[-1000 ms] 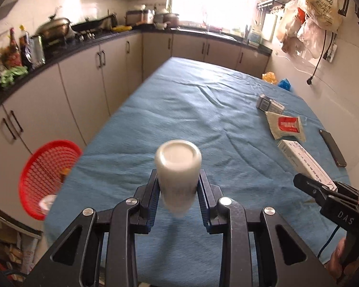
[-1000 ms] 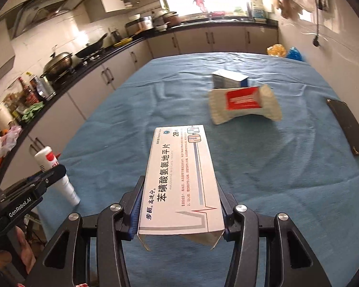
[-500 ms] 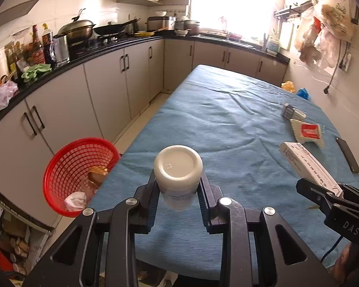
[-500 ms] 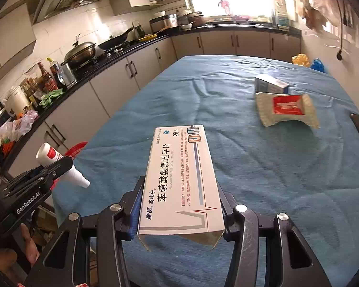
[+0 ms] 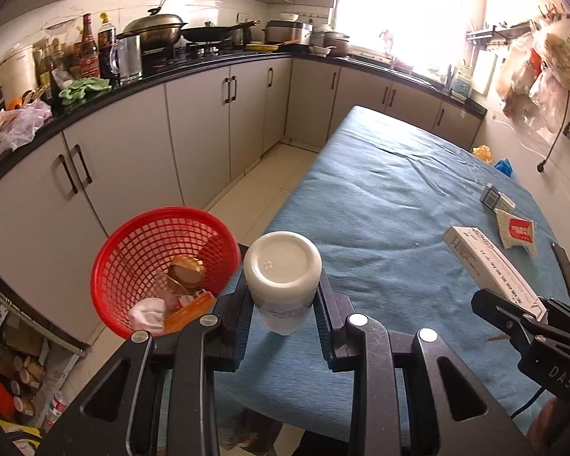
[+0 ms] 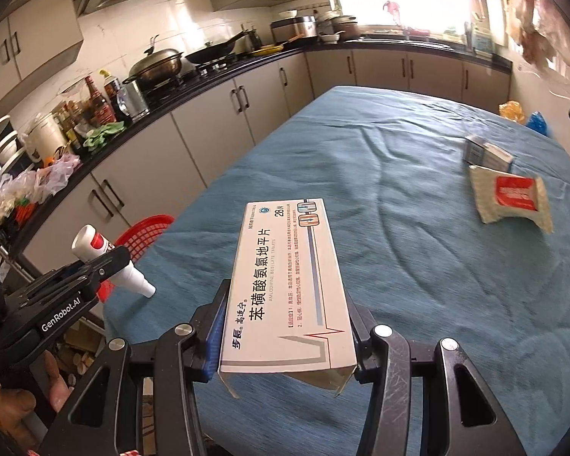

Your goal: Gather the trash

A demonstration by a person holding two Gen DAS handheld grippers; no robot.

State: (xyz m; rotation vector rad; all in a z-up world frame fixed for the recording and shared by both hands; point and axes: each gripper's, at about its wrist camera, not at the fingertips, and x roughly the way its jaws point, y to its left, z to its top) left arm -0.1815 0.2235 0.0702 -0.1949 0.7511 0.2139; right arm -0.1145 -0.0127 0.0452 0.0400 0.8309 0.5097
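Both claws now sit farther toward the worktop's (image 5: 380, 197) left edge. The left claw (image 5: 283, 304) with its white bottle (image 5: 283, 277) now hovers just beside the red basket (image 5: 140, 250), seemingly near its rim.

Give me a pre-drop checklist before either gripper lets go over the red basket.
1. Left gripper clamped on the white bottle: ok.
2. Right gripper clamped on the medicine box: ok.
3. Red basket open, with room above the trash inside: ok.
4. Bottle directly over the basket mouth: not ok, it sits at the table edge, beside the rim.
5. Medicine box over the basket: not ok, it hangs over the blue tablecloth.
6. Open flap at the box's near end holding anything inside: cannot tell.
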